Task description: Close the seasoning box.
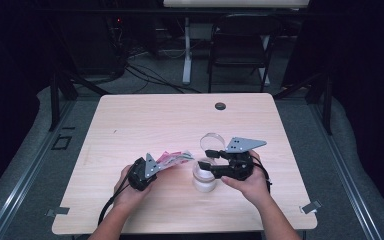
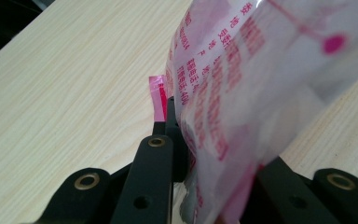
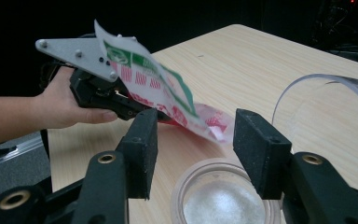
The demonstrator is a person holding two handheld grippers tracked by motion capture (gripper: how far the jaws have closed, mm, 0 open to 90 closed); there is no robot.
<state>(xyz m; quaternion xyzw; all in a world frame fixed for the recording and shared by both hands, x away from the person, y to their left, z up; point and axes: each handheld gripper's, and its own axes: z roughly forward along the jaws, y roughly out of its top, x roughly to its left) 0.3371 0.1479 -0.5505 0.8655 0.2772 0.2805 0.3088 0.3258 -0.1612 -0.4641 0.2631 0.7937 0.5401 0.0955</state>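
Packet (image 1: 172, 159), pink and white with red print, sits just left of centre in the high view, pinched at one end by the left gripper (image 1: 156, 165), whose jaws are clamped on it; the free end points right toward the jar (image 1: 204, 179). That white jar stands open, lower centre, white powder inside. Right gripper (image 1: 206, 165) hovers over the jar mouth, jaws spread wide and holding nothing. A clear lid (image 1: 211, 142) lies just behind the jar on the table (image 1: 155, 115).

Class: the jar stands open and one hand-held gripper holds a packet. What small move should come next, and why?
Probably bring the packet, clamped in the left hand-held gripper, over the open jar and tip it. The jar's mouth is uncovered, and the right hand-held gripper hangs open above it.
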